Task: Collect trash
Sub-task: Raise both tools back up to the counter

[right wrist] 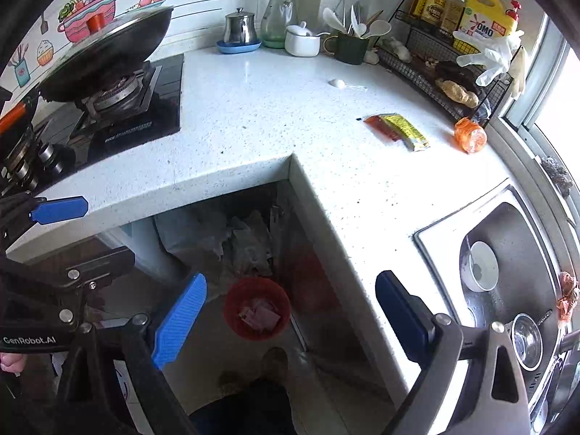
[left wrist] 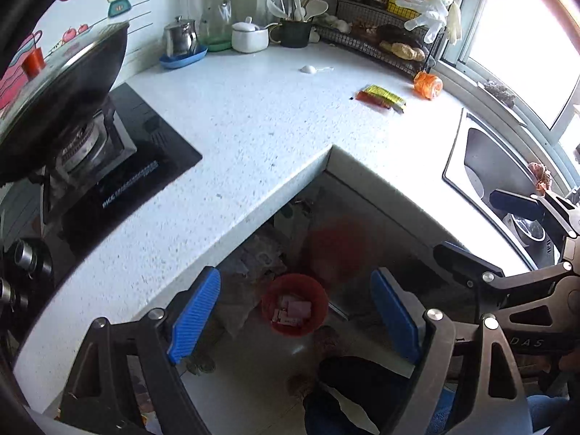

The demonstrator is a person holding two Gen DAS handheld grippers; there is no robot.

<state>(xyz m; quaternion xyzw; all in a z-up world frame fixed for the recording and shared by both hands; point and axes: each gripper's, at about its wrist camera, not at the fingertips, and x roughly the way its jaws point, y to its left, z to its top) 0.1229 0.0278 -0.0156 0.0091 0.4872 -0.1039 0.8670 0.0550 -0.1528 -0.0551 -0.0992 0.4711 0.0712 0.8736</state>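
A red bin (left wrist: 294,303) with pink scraps inside stands on the floor in the counter's corner recess; it also shows in the right wrist view (right wrist: 256,308). On the white counter lie a red and yellow sachet (left wrist: 380,98) (right wrist: 398,128), an orange crumpled wrapper (left wrist: 428,85) (right wrist: 470,135) and a small white plastic spoon (left wrist: 312,69) (right wrist: 342,83). My left gripper (left wrist: 295,320) is open and empty, held above the bin. My right gripper (right wrist: 290,320) is open and empty, beside it to the right.
A wok (left wrist: 65,98) sits on the gas stove at left. A steel sink (right wrist: 507,272) with bowls is at right. A wire rack (right wrist: 446,72), utensil cup, sugar bowl, steel pot and glass jug line the back wall.
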